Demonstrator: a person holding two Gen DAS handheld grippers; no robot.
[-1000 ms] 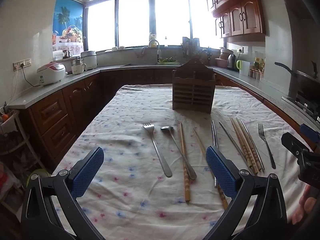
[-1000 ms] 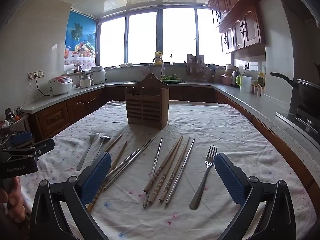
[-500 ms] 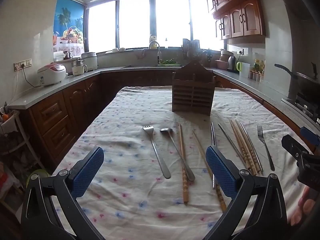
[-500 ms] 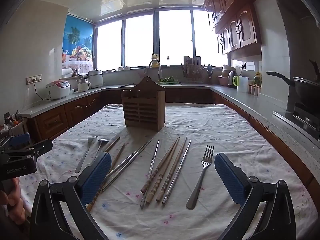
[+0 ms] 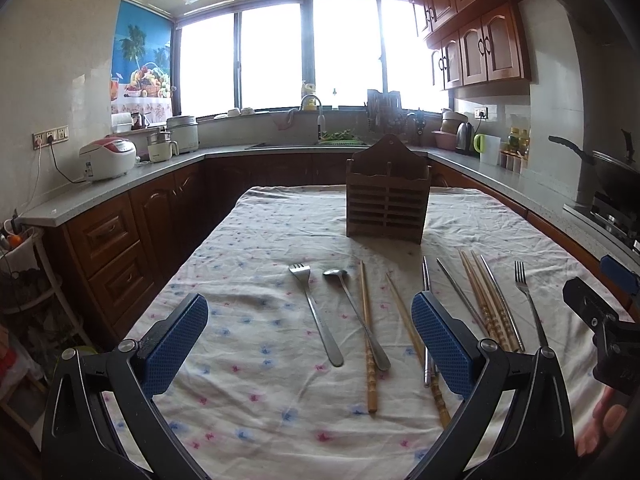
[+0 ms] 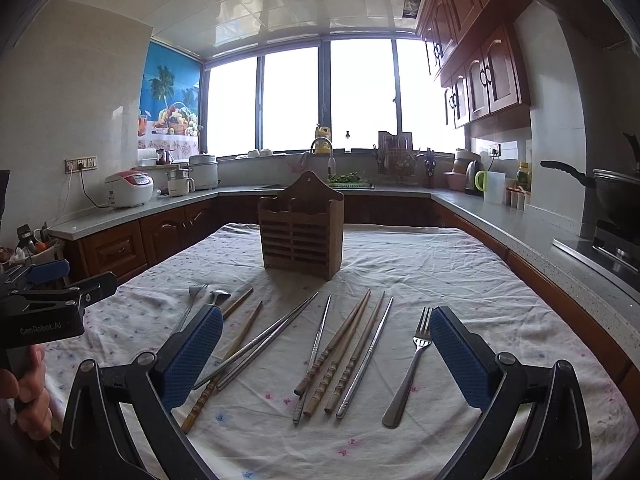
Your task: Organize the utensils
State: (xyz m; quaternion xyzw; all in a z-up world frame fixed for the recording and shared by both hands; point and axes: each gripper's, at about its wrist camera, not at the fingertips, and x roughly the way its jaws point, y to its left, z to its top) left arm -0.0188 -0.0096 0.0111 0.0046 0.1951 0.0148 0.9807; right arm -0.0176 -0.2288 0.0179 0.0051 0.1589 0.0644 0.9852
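Note:
A wooden slatted utensil holder [image 5: 387, 197] [image 6: 301, 232] stands upright at the far middle of the cloth-covered table [image 5: 256, 256]. In front of it lie a fork [image 5: 316, 314], a spoon [image 5: 354, 312], several wooden chopsticks [image 6: 340, 344] and metal chopsticks [image 6: 260, 340], and a second fork [image 6: 408, 372] [image 5: 528, 300] at the right. My left gripper [image 5: 310, 344] is open and empty above the near table, over the left fork and spoon. My right gripper [image 6: 326, 356] is open and empty above the chopsticks.
Kitchen counters [image 5: 120, 184] with wooden cabinets surround the table on three sides. A rice cooker [image 5: 107, 158] stands on the left counter, a wok [image 6: 612, 192] on the stove at right. The sink is under the windows.
Both grippers have tilted upward and drawn back a little, so the utensils and holder sit lower in view. Nothing on the table has moved.

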